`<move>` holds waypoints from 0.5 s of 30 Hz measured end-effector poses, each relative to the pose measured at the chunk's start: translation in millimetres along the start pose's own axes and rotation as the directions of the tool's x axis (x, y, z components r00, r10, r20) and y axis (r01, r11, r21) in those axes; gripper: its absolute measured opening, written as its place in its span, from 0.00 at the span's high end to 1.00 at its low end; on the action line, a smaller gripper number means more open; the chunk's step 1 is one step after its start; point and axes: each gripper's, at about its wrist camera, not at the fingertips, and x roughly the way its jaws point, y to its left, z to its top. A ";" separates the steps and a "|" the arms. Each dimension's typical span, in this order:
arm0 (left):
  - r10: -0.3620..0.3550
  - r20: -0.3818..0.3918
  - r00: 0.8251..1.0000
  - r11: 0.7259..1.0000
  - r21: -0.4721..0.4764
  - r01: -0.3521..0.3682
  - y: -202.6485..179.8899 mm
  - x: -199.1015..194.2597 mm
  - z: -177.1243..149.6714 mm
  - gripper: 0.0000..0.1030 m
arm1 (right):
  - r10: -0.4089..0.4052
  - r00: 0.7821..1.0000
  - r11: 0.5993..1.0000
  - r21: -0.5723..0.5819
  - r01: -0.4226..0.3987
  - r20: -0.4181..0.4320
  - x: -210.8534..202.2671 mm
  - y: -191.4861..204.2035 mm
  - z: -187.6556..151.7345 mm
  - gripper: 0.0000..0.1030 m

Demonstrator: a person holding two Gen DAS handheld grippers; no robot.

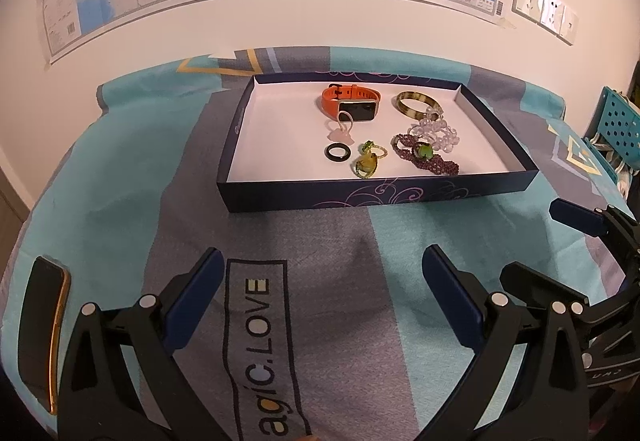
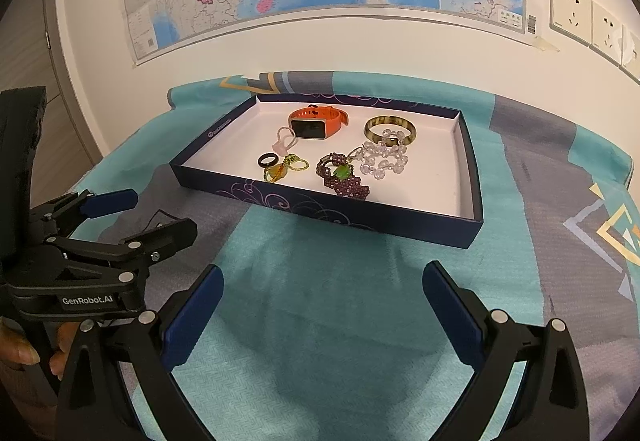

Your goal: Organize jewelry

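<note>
left gripper is held low over the bedspread, jaws spread wide, nothing between them; right gripper is held alike, wide and empty, just beside the left one; both are kept well short of the box; all the jewelry seen is found inside the box: orange watch, bangle, clear bead bracelet, purple bead bracelet, black ring, pink ring, yellow-green rings; nothing is seen loose on the cloth; the scene is judged to fit either pieces gathered and done, or a cluster awaiting sorting; should a piece be picked, a narrowed opening and a steep approach are advised, since the small rings lie touching and the bead strands overlap; a phone is noted at far left.
</note>
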 end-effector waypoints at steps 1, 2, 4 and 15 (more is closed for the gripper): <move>0.001 -0.001 1.000 1.000 0.001 -0.001 -0.4 0.0 -0.2 0.05 | 0.001 1.000 1.000 0.000 -0.001 0.000 0.0 -0.1 0.0 0.06; 0.001 0.000 1.000 1.000 0.003 -0.001 -1.2 -0.3 -0.2 0.05 | 0.002 1.000 1.000 0.001 -0.002 0.000 0.0 -0.1 0.0 0.06; 0.002 0.001 1.000 1.000 0.006 -0.002 -1.7 -0.4 0.0 0.05 | 0.002 1.000 1.000 0.001 -0.002 -0.002 0.6 -0.4 -0.3 0.06; 0.002 -0.007 1.000 1.000 0.011 -0.002 -5.0 1.5 -1.0 0.05 | 0.005 1.000 1.000 0.008 -0.005 -0.007 1.4 -2.4 -3.0 0.06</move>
